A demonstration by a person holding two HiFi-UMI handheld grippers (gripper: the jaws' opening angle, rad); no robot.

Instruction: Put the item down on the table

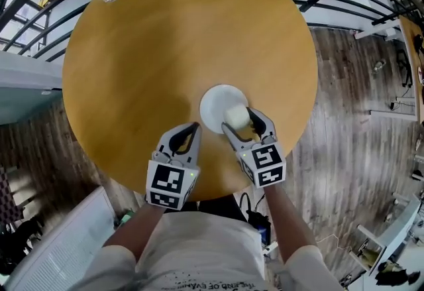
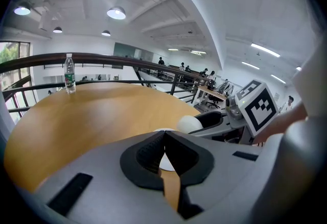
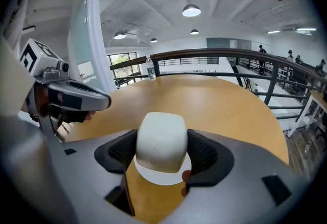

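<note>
White lump [image 1: 236, 115] in right tongs [image 1: 240, 118] is over plate [image 1: 215, 103] near table [image 1: 165, 51] edge.

Small off-white lump [image 1: 236, 115], smooth, rounded on top, flatter on the sides, kinda like a steamed bun. Pinched on both sides between the pads of the right gripper [image 3: 162, 154], sitting more or less upright. Parked over the near-right part of a white round plate [image 1: 213, 101] on the round wooden table [image 1: 152, 51], toward the edge closest to the person. No telling whether actually resting on the plate or just above.
</note>
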